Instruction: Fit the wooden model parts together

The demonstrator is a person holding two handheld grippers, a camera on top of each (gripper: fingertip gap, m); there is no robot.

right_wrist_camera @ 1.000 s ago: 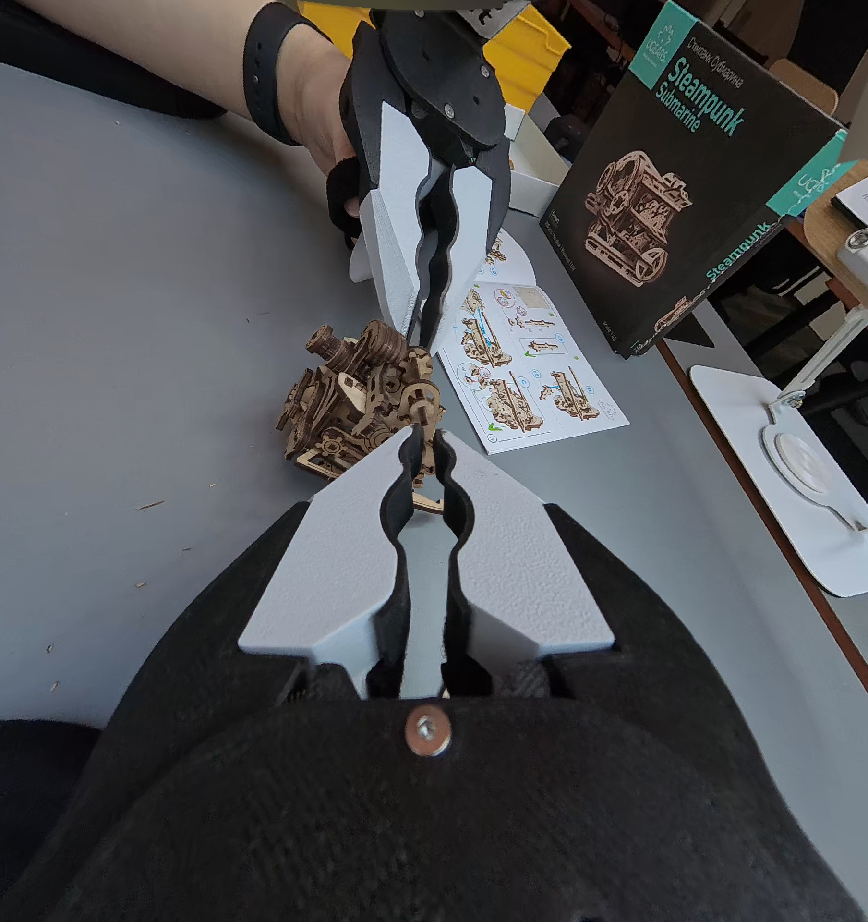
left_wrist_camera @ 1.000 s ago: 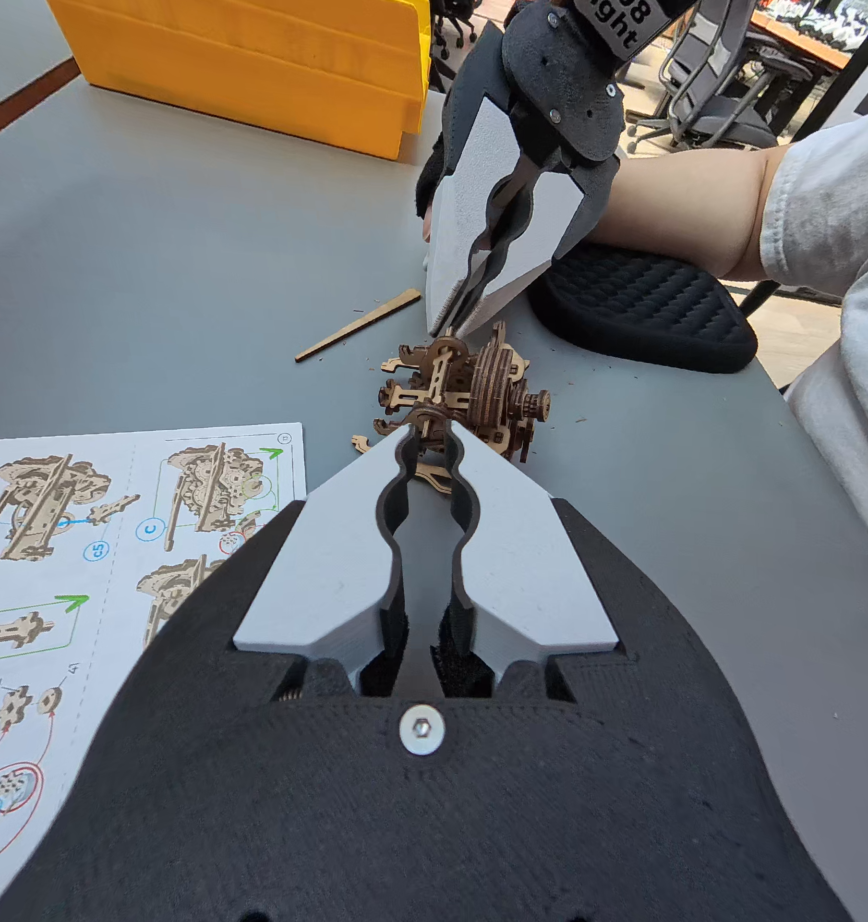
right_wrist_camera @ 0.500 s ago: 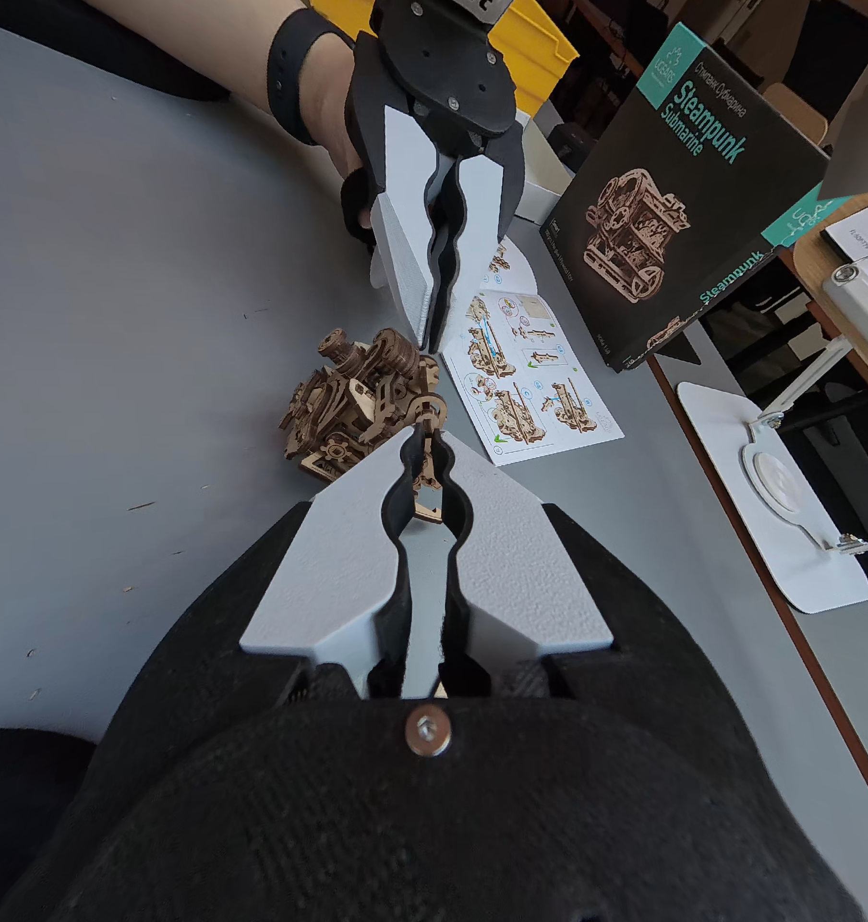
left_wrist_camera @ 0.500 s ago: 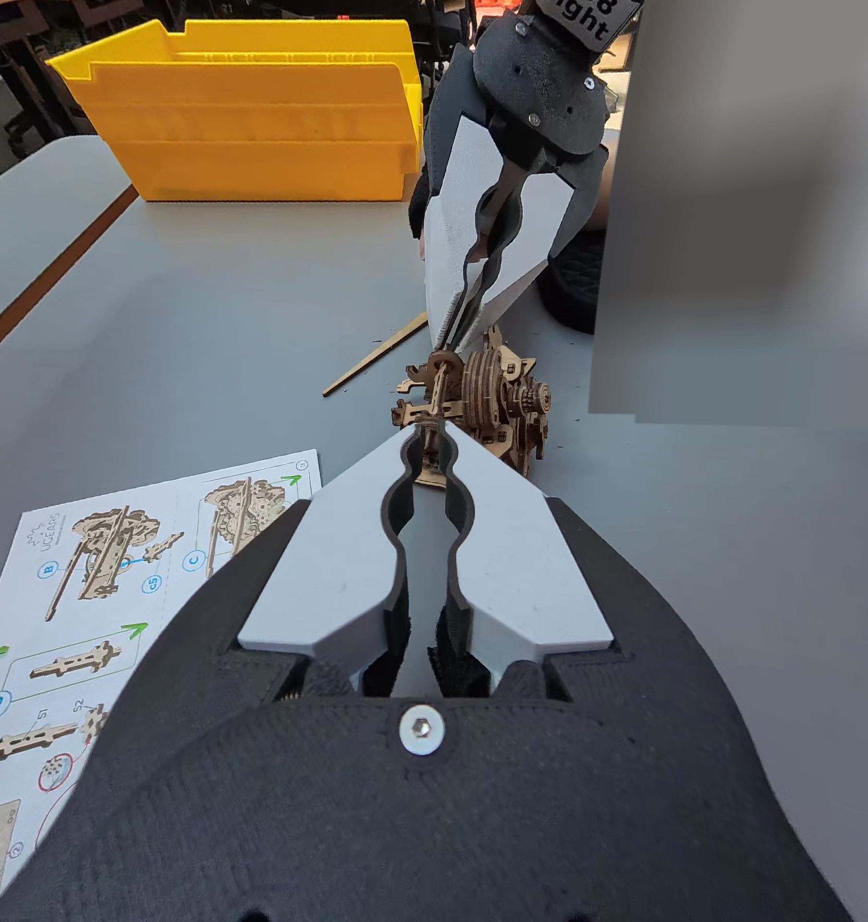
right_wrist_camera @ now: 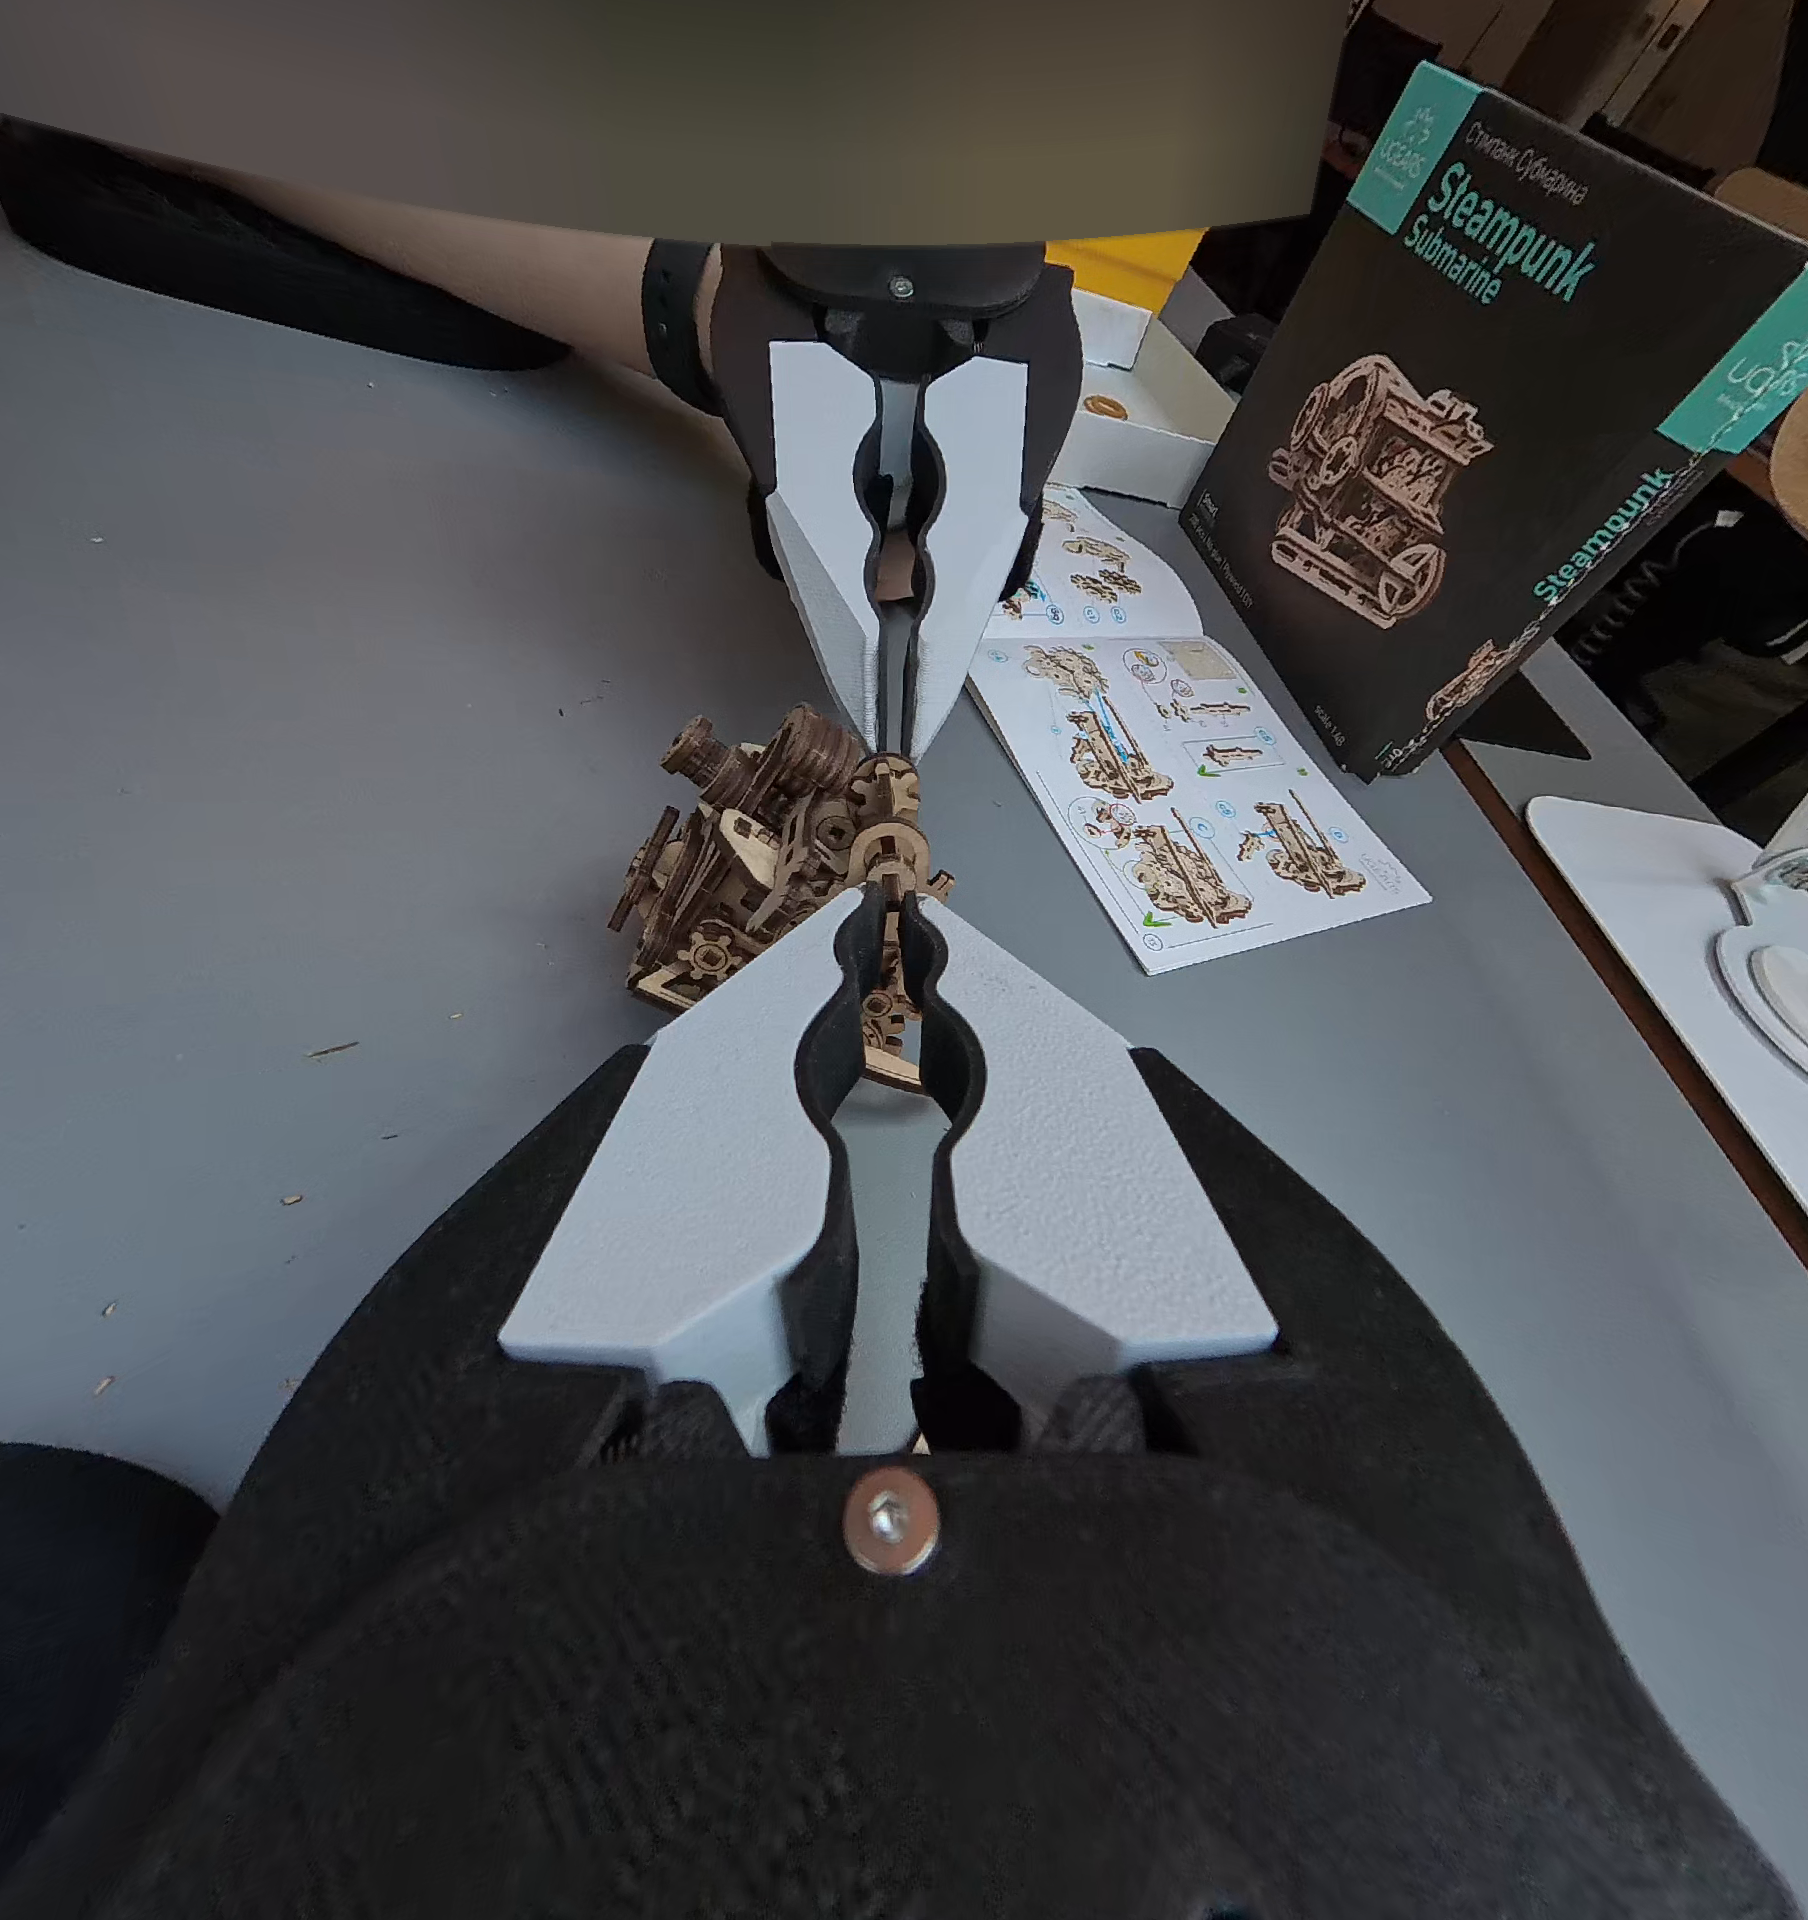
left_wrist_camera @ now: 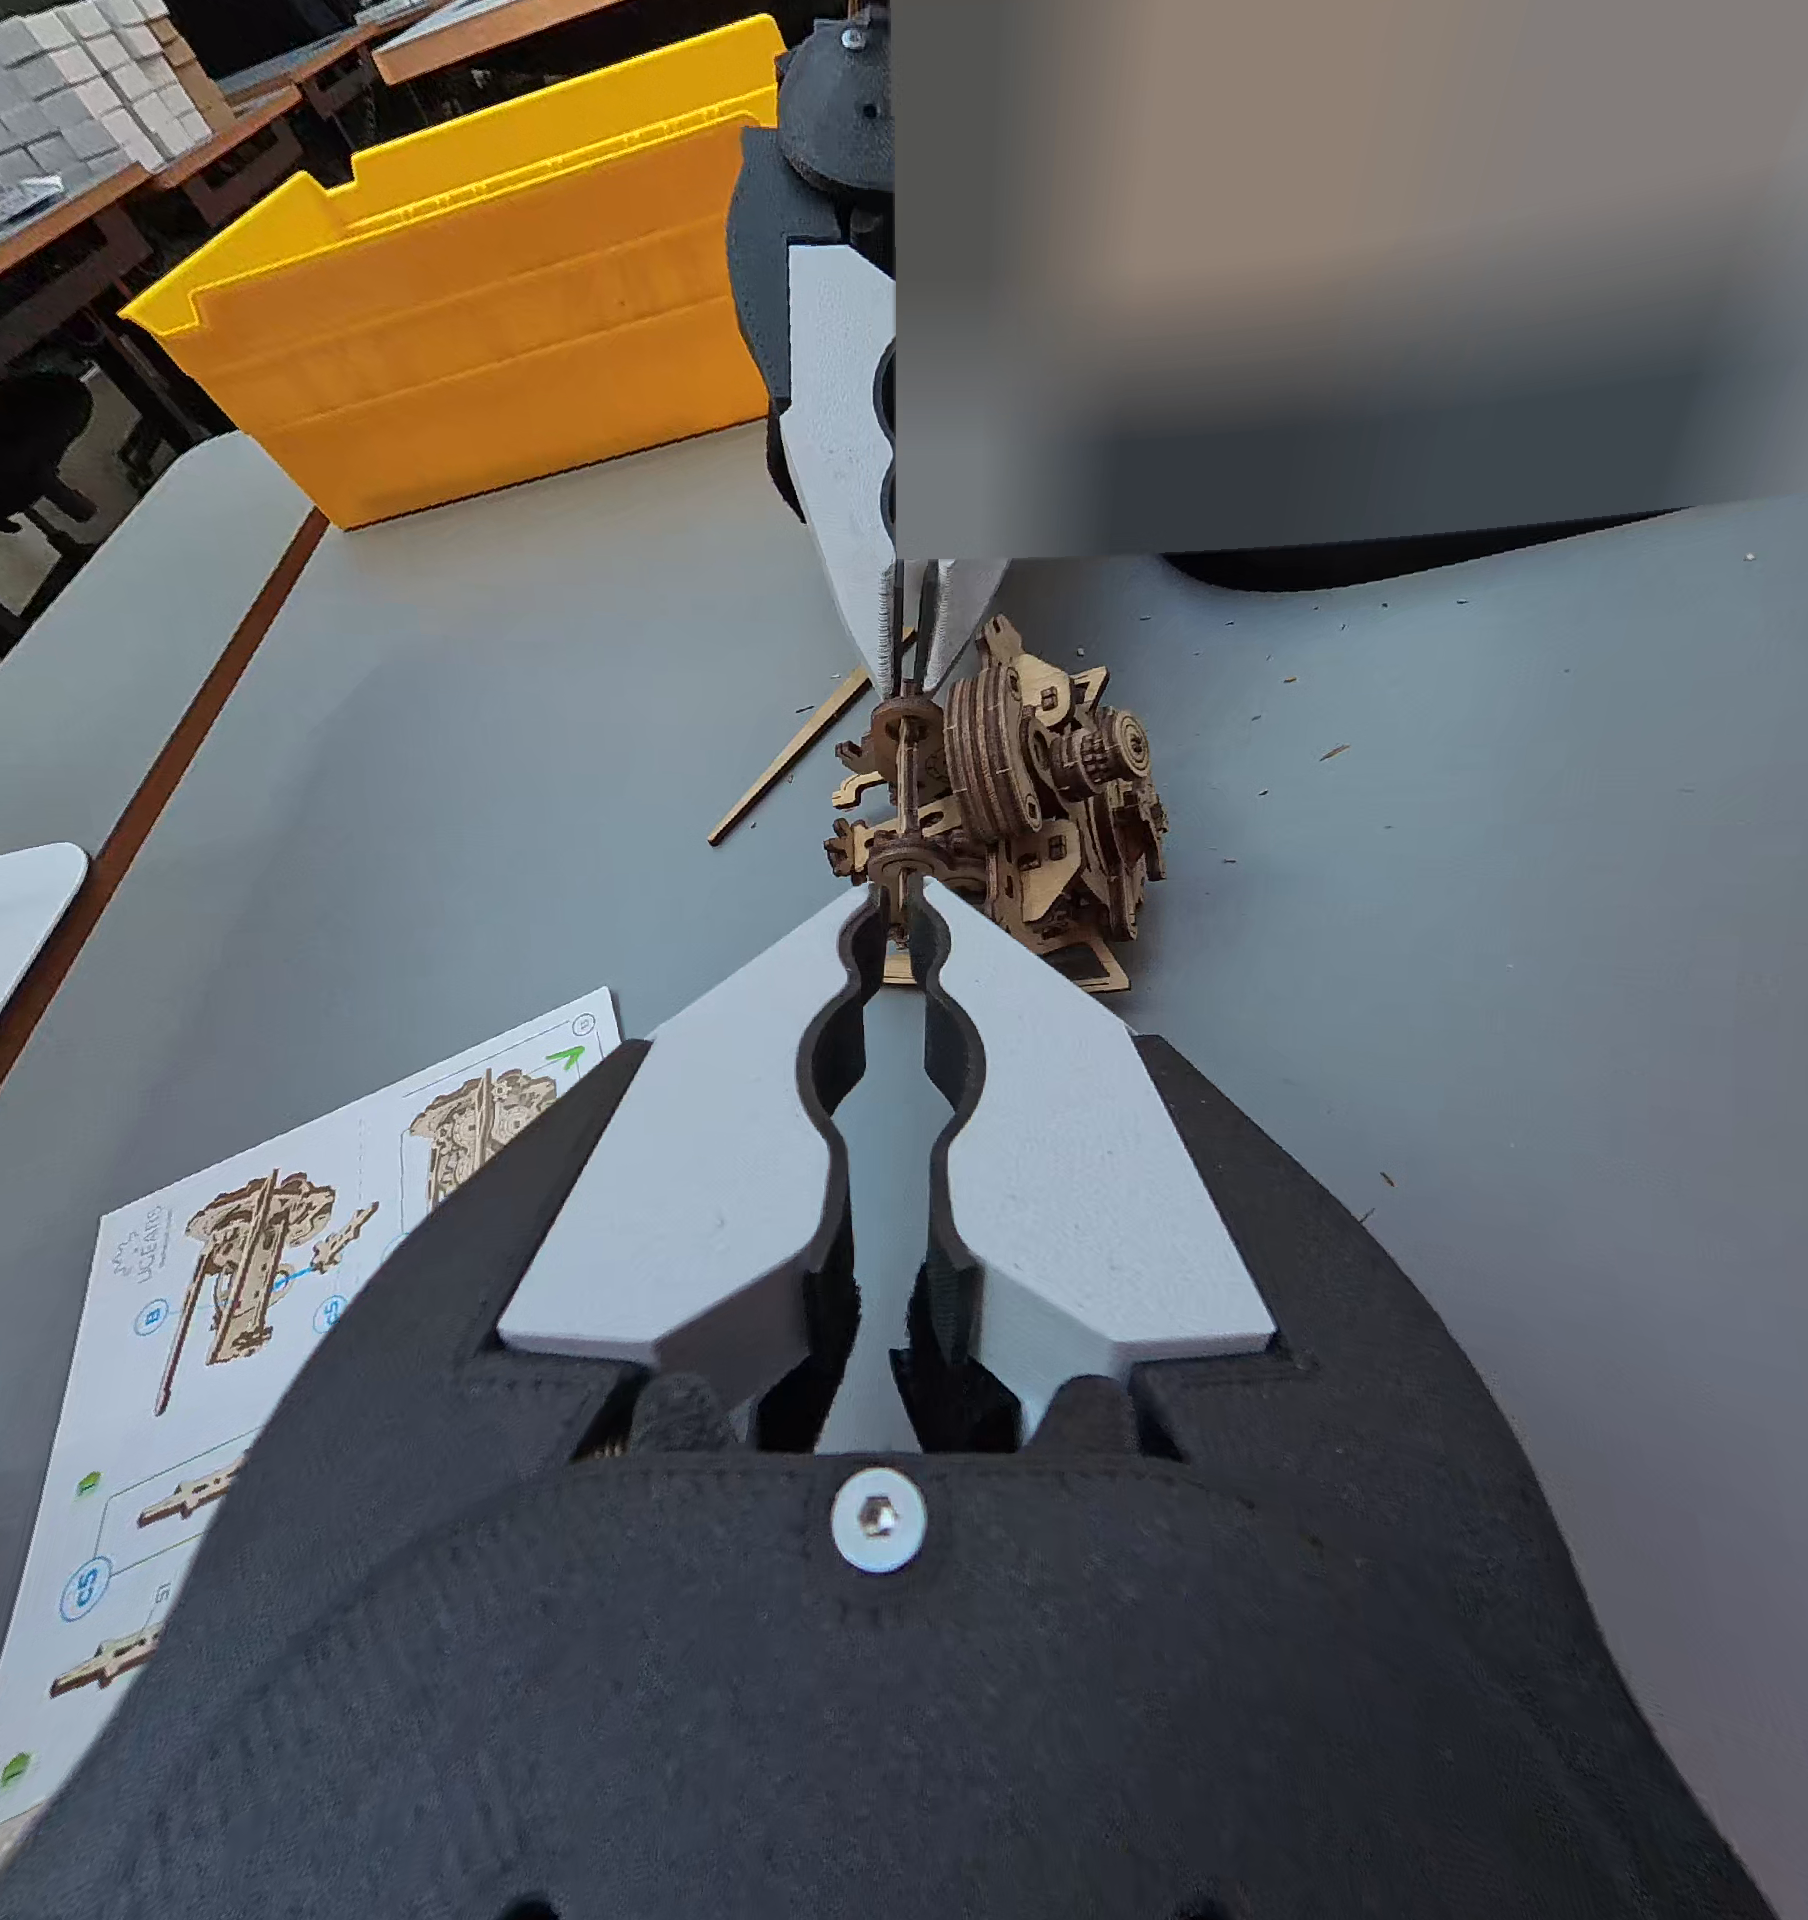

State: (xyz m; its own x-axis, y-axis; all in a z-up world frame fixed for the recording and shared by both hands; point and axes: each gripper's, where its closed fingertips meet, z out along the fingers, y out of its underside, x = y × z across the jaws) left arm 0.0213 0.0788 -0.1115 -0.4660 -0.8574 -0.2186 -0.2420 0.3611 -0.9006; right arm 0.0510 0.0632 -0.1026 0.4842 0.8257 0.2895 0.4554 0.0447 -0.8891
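The wooden model (left_wrist_camera: 1014,810), a laser-cut plywood assembly of stacked discs, gears and notched plates in pale and dark brown, stands on the smooth grey tabletop (left_wrist_camera: 464,727), well in from every edge. A slim upright sub-part of the model carries two small rings, one above the other.

The left gripper (left_wrist_camera: 898,902), with pale grey wedge fingers lined by wavy black pads on a coarse black printed body, has its tips drawn together on the lower ring; pinched on the wooden model. The right gripper (right_wrist_camera: 884,896), of the same make, comes from the opposite side, its tips likewise drawn in on that slim sub-part. In the left wrist view its tips meet the upper ring; in the right wrist view more plywood shows between its pads.

A thin wooden strip (left_wrist_camera: 791,764) lies flat on the tabletop just beside the model. Fine wood crumbs (right_wrist_camera: 334,1049) are scattered around it.

A white printed instruction sheet (right_wrist_camera: 1191,790) lies open near the model, towards the brown-banded edge. A dark cardboard box (right_wrist_camera: 1482,436) with teal corner bands stands upright at that edge. A yellow plastic bin (left_wrist_camera: 484,301), ribbed and open-topped, sits towards a rounded corner; its contents cannot be seen. A small white open box (right_wrist_camera: 1139,416) behind the left gripper holds a tan ring.
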